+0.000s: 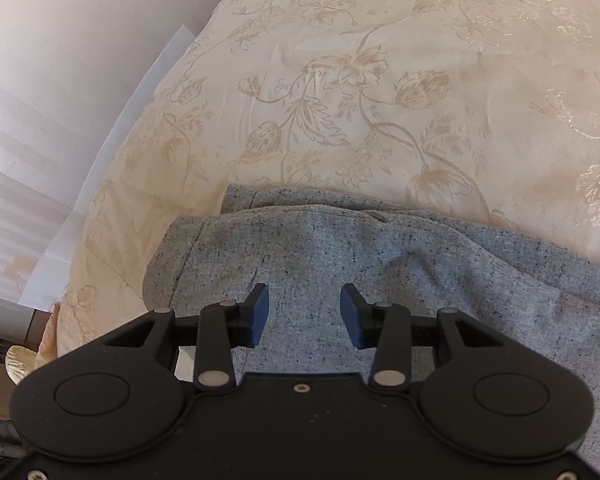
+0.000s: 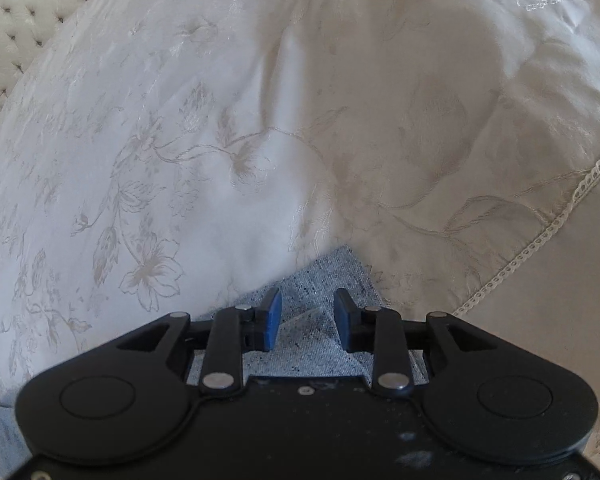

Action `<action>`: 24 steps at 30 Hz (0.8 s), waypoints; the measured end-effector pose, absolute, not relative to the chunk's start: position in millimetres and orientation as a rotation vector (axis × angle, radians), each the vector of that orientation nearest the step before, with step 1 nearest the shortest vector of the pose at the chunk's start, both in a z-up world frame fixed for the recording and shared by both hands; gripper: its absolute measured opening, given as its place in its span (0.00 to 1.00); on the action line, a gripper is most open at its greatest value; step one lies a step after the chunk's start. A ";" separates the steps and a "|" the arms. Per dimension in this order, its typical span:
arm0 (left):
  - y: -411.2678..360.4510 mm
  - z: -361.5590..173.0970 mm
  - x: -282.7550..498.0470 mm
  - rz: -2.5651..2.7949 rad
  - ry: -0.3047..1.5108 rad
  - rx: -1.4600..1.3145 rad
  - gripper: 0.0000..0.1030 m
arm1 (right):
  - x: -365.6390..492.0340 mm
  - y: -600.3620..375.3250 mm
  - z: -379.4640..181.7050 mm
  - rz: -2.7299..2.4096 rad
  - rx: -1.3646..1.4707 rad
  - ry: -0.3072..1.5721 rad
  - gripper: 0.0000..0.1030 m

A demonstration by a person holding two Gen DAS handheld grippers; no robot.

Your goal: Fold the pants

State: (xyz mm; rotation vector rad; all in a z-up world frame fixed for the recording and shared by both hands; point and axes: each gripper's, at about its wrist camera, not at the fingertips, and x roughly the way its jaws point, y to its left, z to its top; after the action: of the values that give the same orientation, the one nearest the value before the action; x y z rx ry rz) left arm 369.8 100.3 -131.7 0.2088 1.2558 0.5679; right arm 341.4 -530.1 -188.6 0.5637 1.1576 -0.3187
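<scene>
Left wrist view: left gripper [image 1: 304,312] above the grey speckled pants [image 1: 380,264], fingers [image 1: 260,314] spread apart, nothing pinched between them, cloth visible through the gap. Pants lying in folded layers on a cream flowered bedspread [image 1: 380,80], one layer edge peeking out beyond the upper one, seam running down the left side. Pale wall [image 1: 60,60] to the left, beyond the bed's edge. Right wrist view: right gripper [image 2: 306,316] pointing steeply down over a corner of the pants [image 2: 332,268], blue-padded fingers [image 2: 274,314] parted and released, no cloth clamped, fabric lying under the gap. Corner resting on the same bedspread [image 2: 180,140], bright on the left, shadowed on the right. Lace trim [image 2: 540,236] crossing the right side. Tufted headboard [image 2: 24,12] at upper left.
</scene>
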 end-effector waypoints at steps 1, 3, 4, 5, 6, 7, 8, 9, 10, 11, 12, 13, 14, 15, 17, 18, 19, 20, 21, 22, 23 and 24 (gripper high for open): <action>97.7 -131.6 368.0 0.569 1.252 0.208 0.50 | 343.0 -527.3 -191.0 -0.304 0.568 1.187 0.31; 93.3 -131.4 364.7 0.563 1.248 0.203 0.50 | 344.9 -526.6 -201.0 -0.270 0.597 1.237 0.32; 91.3 -131.5 363.0 0.561 1.246 0.200 0.50 | 342.6 -526.2 -203.2 -0.256 0.614 1.236 0.32; 89.5 -131.6 361.7 0.559 1.246 0.199 0.50 | 336.0 -525.4 -202.9 -0.236 0.632 1.212 0.26; 87.9 -131.7 360.6 0.557 1.246 0.197 0.50 | 331.1 -524.6 -201.5 -0.219 0.647 1.174 0.04; 86.4 -131.8 359.4 0.557 1.246 0.194 0.50 | 327.7 -523.5 -199.1 -0.209 0.655 1.148 0.05; 85.3 -131.7 358.5 0.556 1.244 0.189 0.50 | 324.5 -523.1 -195.8 -0.202 0.658 1.131 0.05; 84.3 -131.1 357.7 0.555 1.239 0.183 0.50 | 322.2 -521.9 -190.0 -0.204 0.651 1.112 0.04; 83.2 -130.2 356.8 0.552 1.232 0.177 0.50 | 319.7 -521.4 -184.7 -0.214 0.639 1.091 0.04; 82.0 -129.7 356.3 0.550 1.228 0.172 0.50 | 318.1 -522.0 -178.4 -0.231 0.629 1.068 0.04; 80.8 -129.1 355.9 0.548 1.224 0.169 0.50 | 318.3 -525.8 -174.4 -0.246 0.629 1.045 0.04; 79.0 -128.8 355.0 0.545 1.219 0.166 0.50 | 320.7 -528.6 -172.2 -0.259 0.629 1.025 0.04; 77.3 -128.3 354.5 0.543 1.215 0.164 0.50 | 323.8 -530.4 -170.7 -0.272 0.618 1.012 0.04; 75.4 -128.1 354.0 0.542 1.210 0.163 0.50 | 329.2 -531.7 -171.4 -0.291 0.598 1.009 0.04; 71.8 -128.5 352.7 0.539 1.210 0.163 0.50 | 339.9 -534.5 -177.5 -0.318 0.576 1.018 0.04; 70.1 -129.4 351.8 0.536 1.213 0.162 0.50 | 345.4 -536.4 -183.2 -0.332 0.579 1.025 0.04; 68.8 -130.5 351.0 0.535 1.215 0.162 0.50 | 351.2 -537.0 -189.0 -0.329 0.584 1.039 0.04; 67.6 -131.5 349.9 0.533 1.218 0.163 0.50 | 356.3 -537.5 -195.6 -0.325 0.586 1.063 0.05; 66.8 -132.1 348.9 0.533 1.222 0.163 0.50 | 359.8 -539.0 -203.7 -0.330 0.587 1.090 0.11; 65.9 -132.5 347.0 0.535 1.224 0.161 0.50 | 362.0 -540.1 -209.0 -0.336 0.592 1.111 0.15; 65.4 -132.2 345.3 0.533 1.224 0.158 0.49 | 362.5 -543.5 -210.1 -0.357 0.598 1.121 0.20; 64.5 -131.7 343.2 0.531 1.226 0.155 0.50 | 359.2 -547.5 -207.1 -0.377 0.614 1.110 0.22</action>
State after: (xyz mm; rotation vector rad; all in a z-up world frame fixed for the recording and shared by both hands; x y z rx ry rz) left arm 343.2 64.5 -131.7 0.1547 1.2259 0.5310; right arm 359.2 -547.5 -207.1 0.6140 1.1104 -0.3768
